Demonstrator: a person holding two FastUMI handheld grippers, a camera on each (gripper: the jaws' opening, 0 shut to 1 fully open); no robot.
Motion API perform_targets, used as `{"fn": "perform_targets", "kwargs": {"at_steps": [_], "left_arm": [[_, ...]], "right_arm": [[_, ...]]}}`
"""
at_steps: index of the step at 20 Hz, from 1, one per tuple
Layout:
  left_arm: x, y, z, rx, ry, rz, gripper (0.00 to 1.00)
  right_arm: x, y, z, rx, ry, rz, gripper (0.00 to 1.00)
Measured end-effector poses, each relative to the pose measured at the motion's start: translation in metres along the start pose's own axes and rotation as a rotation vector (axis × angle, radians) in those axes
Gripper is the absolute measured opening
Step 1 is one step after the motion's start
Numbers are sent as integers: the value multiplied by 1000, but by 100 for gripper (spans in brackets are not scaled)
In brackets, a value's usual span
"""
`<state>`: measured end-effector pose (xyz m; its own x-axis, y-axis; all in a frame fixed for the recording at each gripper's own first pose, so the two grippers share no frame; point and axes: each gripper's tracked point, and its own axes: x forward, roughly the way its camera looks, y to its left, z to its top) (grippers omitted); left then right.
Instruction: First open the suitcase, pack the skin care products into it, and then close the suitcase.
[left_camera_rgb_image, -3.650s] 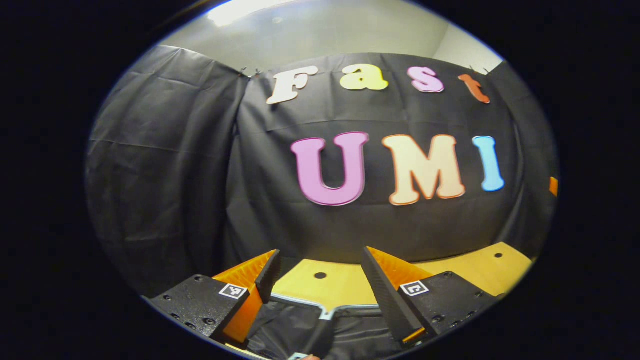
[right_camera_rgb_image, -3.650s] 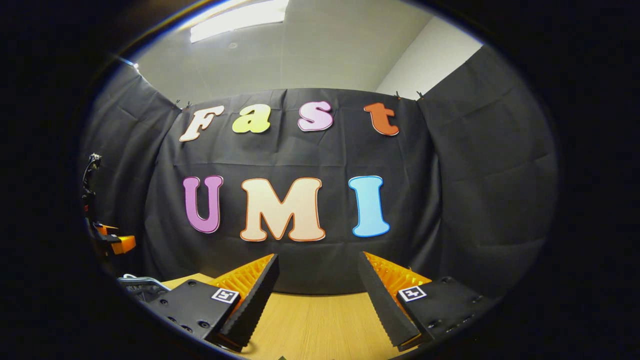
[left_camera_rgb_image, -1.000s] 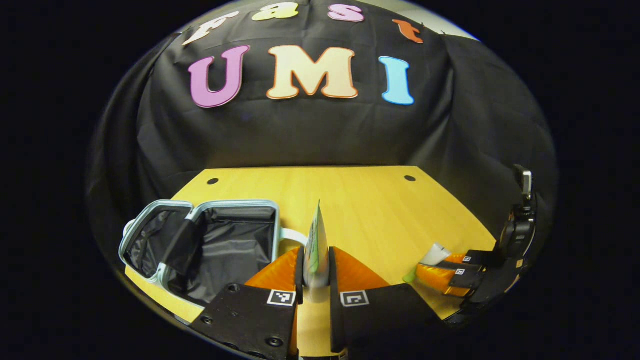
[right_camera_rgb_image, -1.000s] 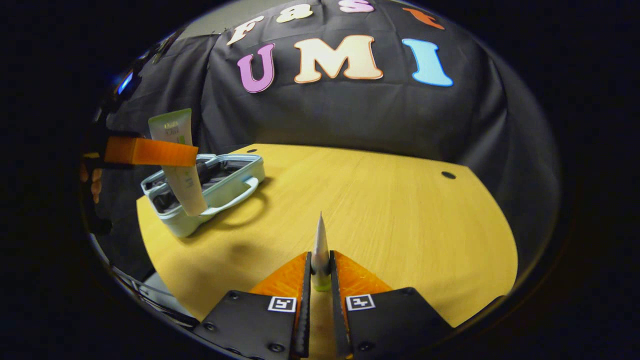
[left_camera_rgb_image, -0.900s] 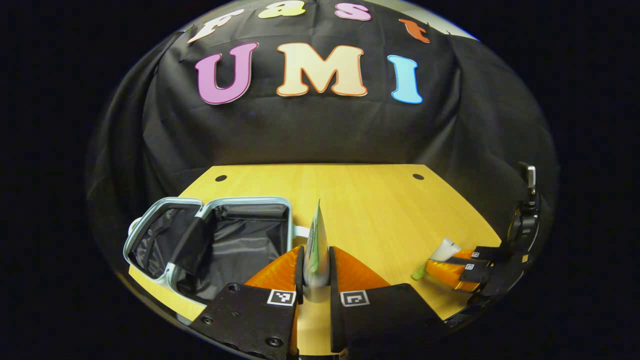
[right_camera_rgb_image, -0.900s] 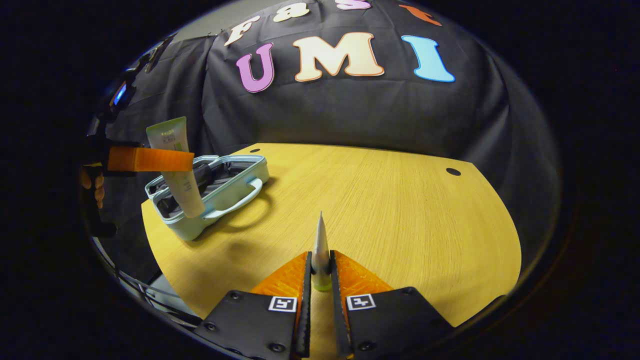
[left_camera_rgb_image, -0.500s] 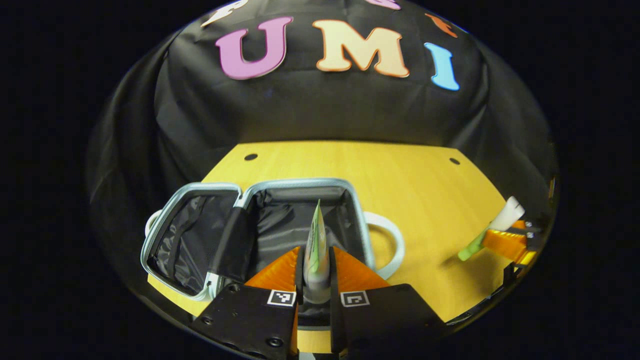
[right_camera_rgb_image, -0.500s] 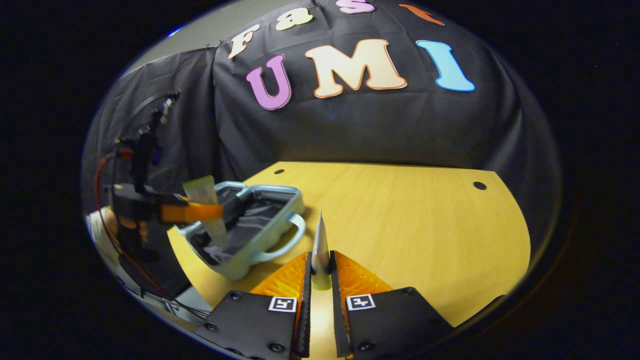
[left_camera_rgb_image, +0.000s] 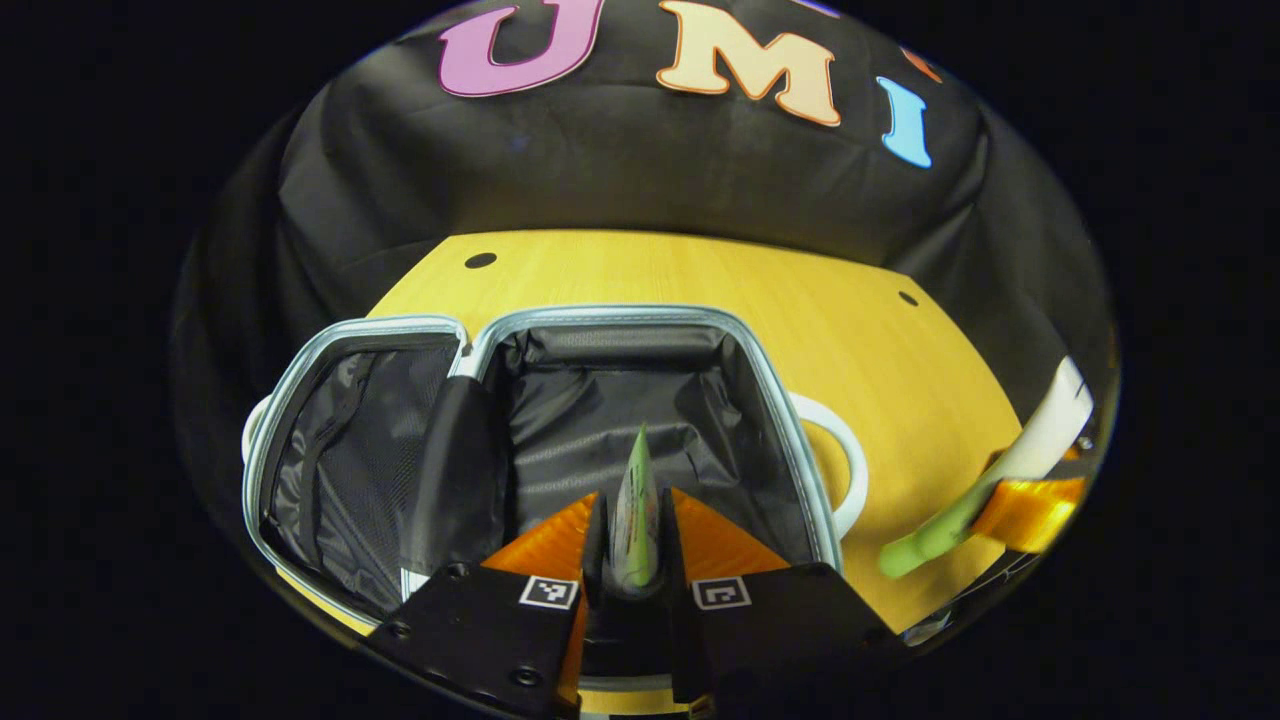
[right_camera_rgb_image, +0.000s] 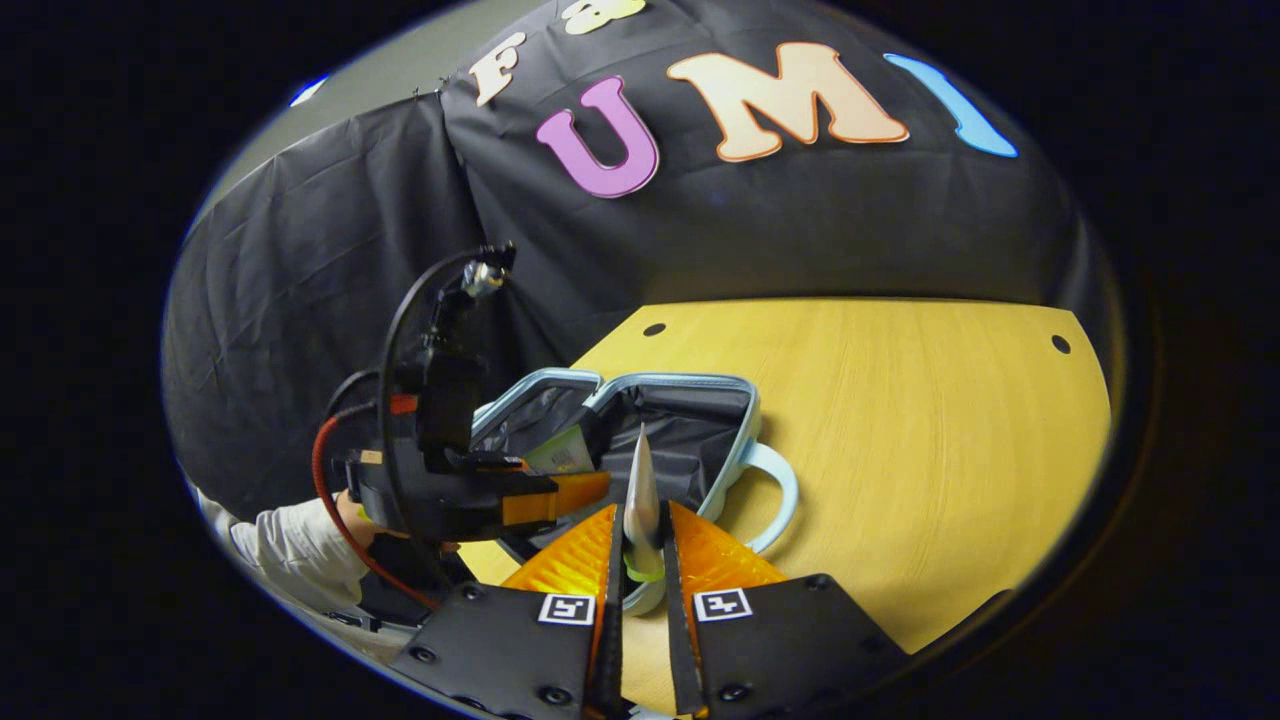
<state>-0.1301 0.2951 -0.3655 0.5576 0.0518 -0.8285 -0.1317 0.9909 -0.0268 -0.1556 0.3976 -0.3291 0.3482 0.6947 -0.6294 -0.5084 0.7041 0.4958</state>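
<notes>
In the left gripper view, my left hand-held gripper (left_camera_rgb_image: 634, 545) is clamped on a tube (left_camera_rgb_image: 635, 510) over the open suitcase (left_camera_rgb_image: 640, 400) on the tabletop (left_camera_rgb_image: 700, 270).

In the right gripper view, my right hand-held gripper (right_camera_rgb_image: 640, 560) is clamped on a second tube (right_camera_rgb_image: 641, 490), just beside the suitcase (right_camera_rgb_image: 740, 420).

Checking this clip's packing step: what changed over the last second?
Both grippers moved toward the open light-blue suitcase. The left gripper now holds its green-and-white tube over the black lining; the right gripper, with its white green-capped tube, is nearer the rim. Unchanged: both jaws clamped, suitcase open on the wooden table.
</notes>
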Motion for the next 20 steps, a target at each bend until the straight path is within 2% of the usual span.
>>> {"fn": "perform_targets", "kwargs": {"at_steps": [1, 4, 5, 10, 12, 14, 17, 18, 19, 20], "left_arm": [[-2, 0, 4, -6, -18, -12, 33], [-13, 18, 23, -10, -93, 12, 85], [-19, 23, 31, -17, -116, 12, 94], [-37, 66, 58, -78, -214, 36, 93], [-34, 86, 66, -76, -213, 56, 92], [-35, 102, 75, -72, -220, 72, 94], [-39, 122, 94, -59, -262, 75, 93], [-39, 131, 97, -58, -269, 85, 89], [-38, 140, 98, -56, -268, 87, 93], [-39, 150, 99, -57, -266, 94, 93]], "right_arm": [[8, 5, -4, -1, 18, 4, 22], [27, 14, -20, 11, 84, 16, 22], [34, 15, -28, 11, 111, 11, 22], [68, 12, -53, 25, 211, -33, 22], [77, 9, -57, 32, 237, -55, 22], [87, 10, -57, 41, 240, -73, 24], [101, 8, -49, 44, 228, -110, 18], [102, 7, -47, 46, 228, -129, 27], [106, 5, -47, 50, 227, -142, 20], [110, 5, -44, 51, 216, -158, 20]]}}
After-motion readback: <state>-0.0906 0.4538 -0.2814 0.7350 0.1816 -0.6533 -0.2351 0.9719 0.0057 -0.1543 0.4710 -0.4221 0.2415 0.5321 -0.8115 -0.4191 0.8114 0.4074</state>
